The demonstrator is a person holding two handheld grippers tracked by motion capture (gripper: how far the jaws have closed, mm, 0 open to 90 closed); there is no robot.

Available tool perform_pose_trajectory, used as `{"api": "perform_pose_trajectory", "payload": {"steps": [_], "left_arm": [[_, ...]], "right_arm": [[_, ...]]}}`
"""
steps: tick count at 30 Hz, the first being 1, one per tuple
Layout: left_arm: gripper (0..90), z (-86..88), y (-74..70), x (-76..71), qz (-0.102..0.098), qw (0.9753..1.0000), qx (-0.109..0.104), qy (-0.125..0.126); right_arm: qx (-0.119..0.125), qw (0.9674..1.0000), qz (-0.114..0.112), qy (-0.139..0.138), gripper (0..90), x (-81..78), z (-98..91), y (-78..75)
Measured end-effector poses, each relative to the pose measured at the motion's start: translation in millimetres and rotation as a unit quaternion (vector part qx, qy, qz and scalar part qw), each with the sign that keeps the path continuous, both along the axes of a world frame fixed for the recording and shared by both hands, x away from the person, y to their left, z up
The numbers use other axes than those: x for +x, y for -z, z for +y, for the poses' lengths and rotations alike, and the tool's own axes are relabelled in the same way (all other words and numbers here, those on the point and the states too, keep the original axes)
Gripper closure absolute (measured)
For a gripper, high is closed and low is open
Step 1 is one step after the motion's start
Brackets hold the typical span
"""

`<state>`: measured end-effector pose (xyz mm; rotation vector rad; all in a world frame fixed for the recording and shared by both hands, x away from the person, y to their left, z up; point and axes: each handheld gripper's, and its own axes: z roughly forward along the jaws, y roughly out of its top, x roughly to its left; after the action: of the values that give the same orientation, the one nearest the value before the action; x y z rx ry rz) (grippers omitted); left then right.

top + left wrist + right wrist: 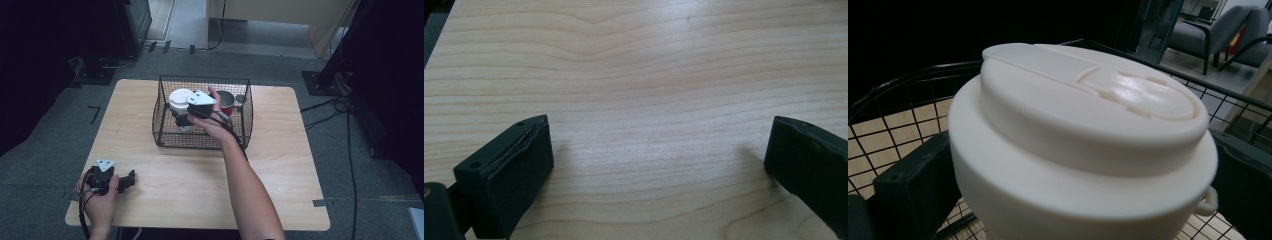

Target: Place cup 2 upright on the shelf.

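Observation:
A black wire basket point(200, 138) stands at the middle back of the wooden table point(200, 185). Inside it are a white lidded cup point(179, 99) on the left and a red mug point(226, 102) on the right. My right gripper point(179, 117) reaches into the basket from the right. Its jaws stand wide on either side of the white cup point(1088, 125) and do not press on it. My left gripper point(131, 179) rests at the table's front left corner. It is open over bare wood point(649, 75), with nothing between its jaws.
The basket's walls point(893, 125) close in around the cup. A black stand base point(320, 82) and cables point(345, 110) lie on the floor to the right of the table. Dark equipment stands at the far left.

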<state>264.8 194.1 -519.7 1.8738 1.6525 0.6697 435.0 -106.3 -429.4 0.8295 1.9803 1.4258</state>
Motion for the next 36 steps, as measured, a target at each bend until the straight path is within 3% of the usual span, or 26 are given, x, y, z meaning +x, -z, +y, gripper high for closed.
{"api": "perform_pose_trajectory", "payload": {"steps": [4, 8, 22, 36], "left_arm": [[0.1, 0.0, 0.0, 0.0, 0.0, 1.0, 0.0, 0.0], [0.1, 0.0, 0.0, 0.0, 0.0, 1.0, 0.0, 0.0], [0.1, 0.0, 0.1, 0.1, 0.0, 1.0, 0.0, 0.0], [0.1, 0.0, 0.0, 0.1, 0.0, 1.0, 0.0, 0.0]], "right_arm": [[-0.006, 0.9998, -0.02, 0.0, 0.0, -3.1, -1.4, -1.7], [0.002, 0.9994, -0.035, -0.003, 0.0, -5.6, -3.1, -8.0], [0.005, 0.9994, -0.031, -0.011, 0.0, -13.6, -15.3, -31.9], [0.002, 0.999, -0.043, -0.003, 0.0, -39.7, -35.3, -47.6]]}}
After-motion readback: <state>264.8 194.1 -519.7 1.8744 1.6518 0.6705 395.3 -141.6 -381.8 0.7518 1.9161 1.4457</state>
